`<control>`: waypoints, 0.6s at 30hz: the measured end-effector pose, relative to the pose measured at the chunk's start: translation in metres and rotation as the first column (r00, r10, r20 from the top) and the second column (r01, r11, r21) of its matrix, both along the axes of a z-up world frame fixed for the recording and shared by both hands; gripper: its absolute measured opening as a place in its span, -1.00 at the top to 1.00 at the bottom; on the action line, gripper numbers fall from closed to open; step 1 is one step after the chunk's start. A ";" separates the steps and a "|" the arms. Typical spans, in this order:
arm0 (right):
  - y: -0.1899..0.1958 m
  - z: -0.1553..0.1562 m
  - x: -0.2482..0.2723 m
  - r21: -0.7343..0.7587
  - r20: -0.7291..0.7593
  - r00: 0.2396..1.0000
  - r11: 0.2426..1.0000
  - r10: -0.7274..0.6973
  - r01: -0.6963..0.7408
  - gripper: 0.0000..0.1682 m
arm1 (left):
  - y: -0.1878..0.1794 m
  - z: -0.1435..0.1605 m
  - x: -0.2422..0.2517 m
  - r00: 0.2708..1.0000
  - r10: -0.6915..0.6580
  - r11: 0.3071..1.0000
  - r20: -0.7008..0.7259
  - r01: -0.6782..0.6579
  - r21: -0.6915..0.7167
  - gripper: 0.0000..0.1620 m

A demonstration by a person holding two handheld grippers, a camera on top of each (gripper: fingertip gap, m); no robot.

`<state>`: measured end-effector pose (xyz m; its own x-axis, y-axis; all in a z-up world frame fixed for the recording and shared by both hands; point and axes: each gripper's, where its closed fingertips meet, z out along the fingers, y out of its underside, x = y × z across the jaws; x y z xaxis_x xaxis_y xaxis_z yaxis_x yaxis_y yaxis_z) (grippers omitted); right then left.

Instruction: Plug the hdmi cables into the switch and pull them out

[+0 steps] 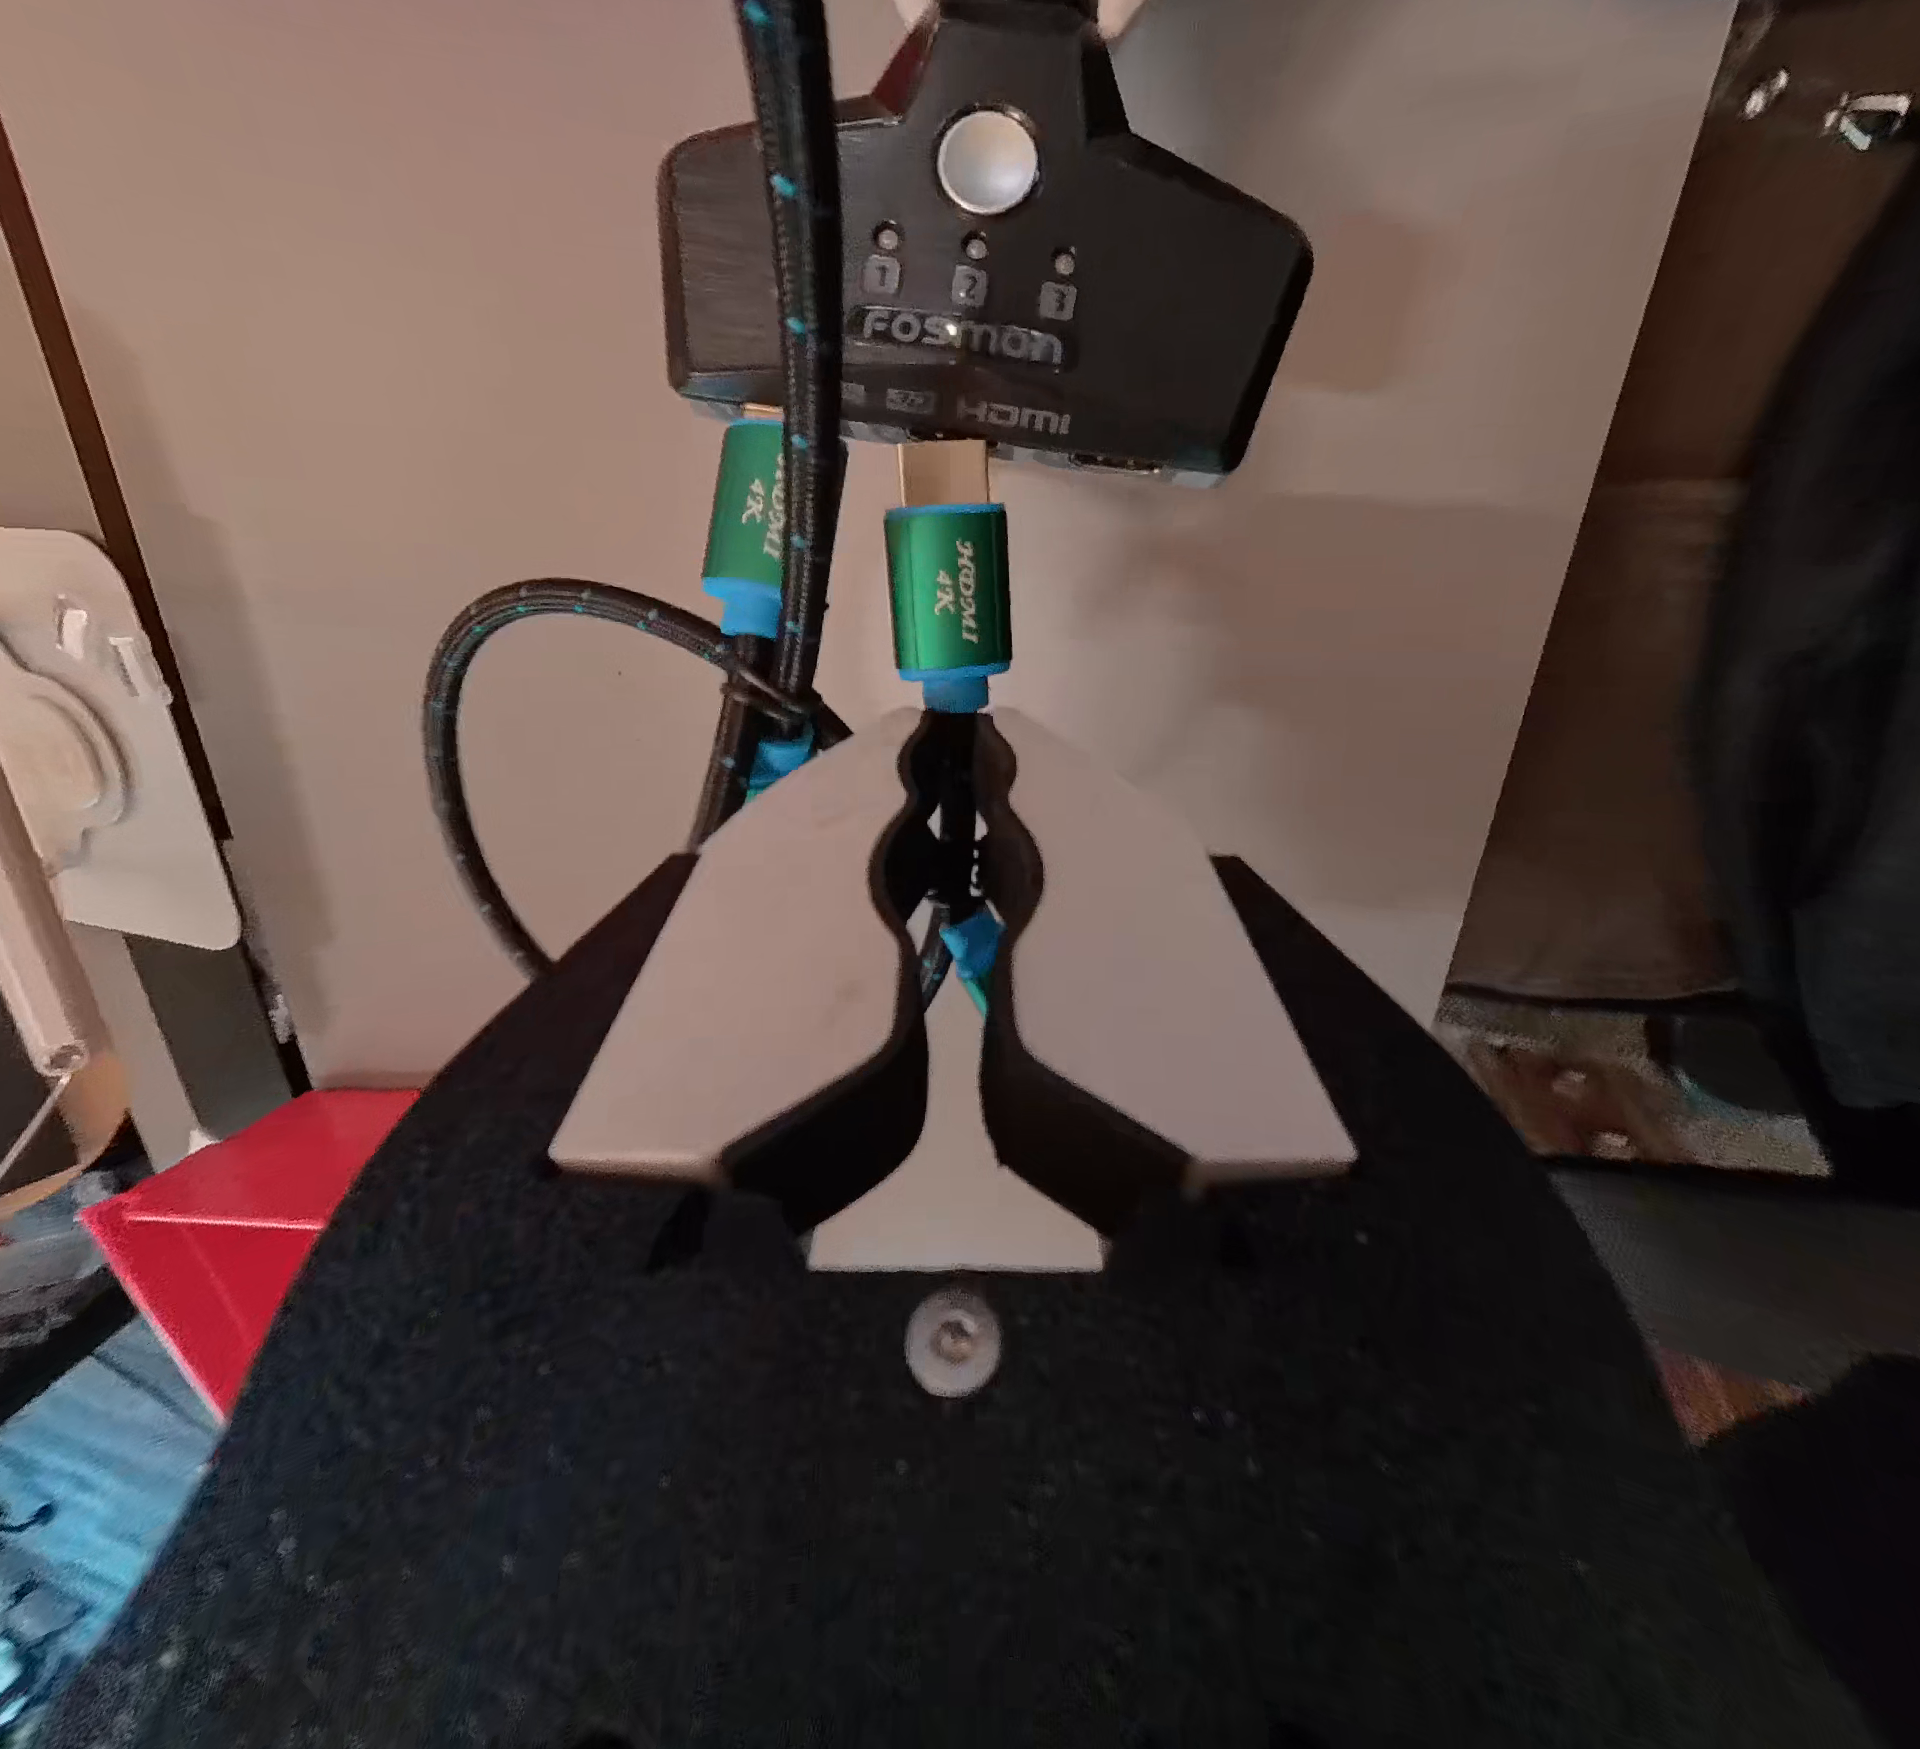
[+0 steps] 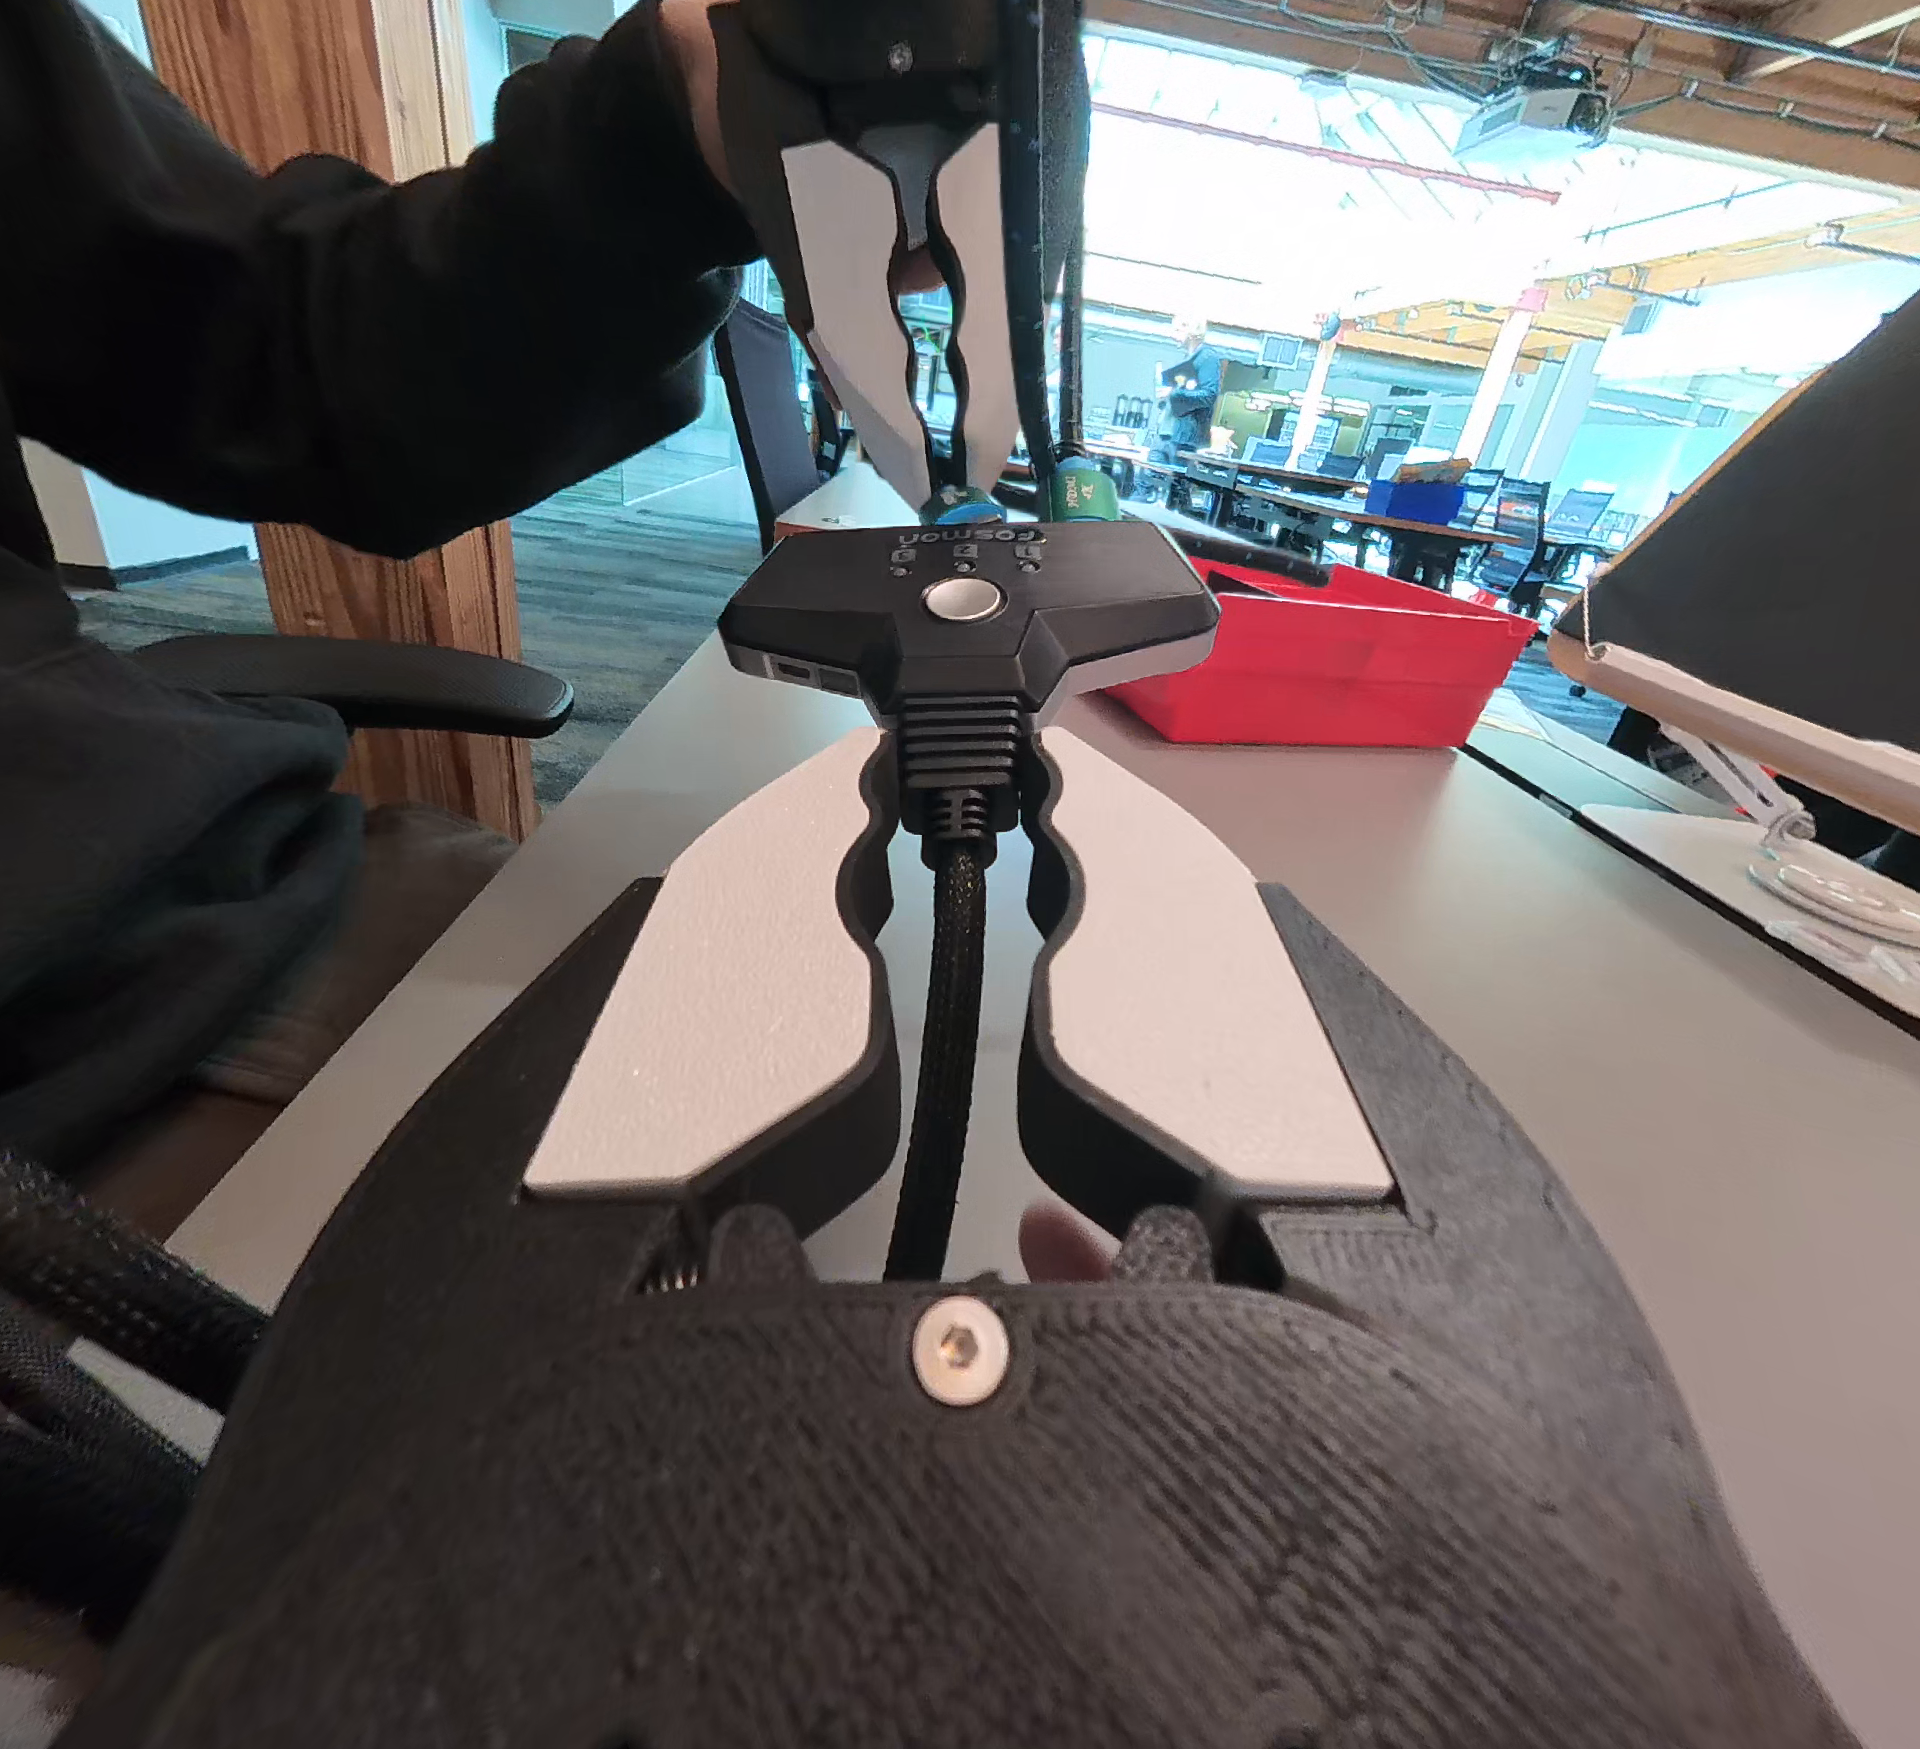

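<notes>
The black HDMI switch (image 1: 982,286) hangs above the white table, also seen in the right wrist view (image 2: 966,608). My right gripper (image 2: 956,780) is shut on the ribbed collar of the switch's own black cable (image 2: 940,1024). My left gripper (image 1: 951,728) is shut on a braided cable just behind its green plug (image 1: 945,593). That plug's gold tip meets the middle port, with much of the gold showing. A second green plug (image 1: 743,520) sits in the left port. The right port (image 1: 1117,463) is empty. The left gripper (image 2: 940,478) also shows beyond the switch.
A red bin (image 2: 1330,671) stands on the white table (image 2: 1558,972) behind the switch, and shows in the left wrist view (image 1: 239,1211). A tilted dark panel (image 2: 1766,577) stands at the right. A chair armrest (image 2: 364,681) and a person's dark sleeve (image 2: 364,328) are at the left.
</notes>
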<state>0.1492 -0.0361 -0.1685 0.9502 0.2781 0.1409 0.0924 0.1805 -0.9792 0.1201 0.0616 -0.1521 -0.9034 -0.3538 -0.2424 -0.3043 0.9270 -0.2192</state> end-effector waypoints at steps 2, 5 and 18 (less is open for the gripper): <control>0.001 -0.001 -0.001 -0.015 0.021 1.000 1.000 -0.003 0.004 0.73 | 0.002 0.001 0.000 1.000 -0.015 0.999 0.002 0.015 0.029 0.94; 0.003 -0.001 -0.003 -0.017 0.029 1.000 1.000 -0.002 0.002 0.73 | 0.004 0.000 -0.002 1.000 -0.029 0.998 -0.006 0.029 0.053 0.94; 0.012 0.007 -0.003 -0.069 0.109 0.993 0.996 -0.043 0.051 0.73 | 0.015 0.007 0.007 0.980 -0.107 0.984 0.168 0.081 0.156 0.94</control>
<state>0.1460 -0.0240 -0.1615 0.9429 0.2466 0.2239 0.2042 0.1030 -0.9735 0.1268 0.0764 -0.1456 -0.8698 -0.2176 -0.4428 -0.1829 0.9758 -0.1203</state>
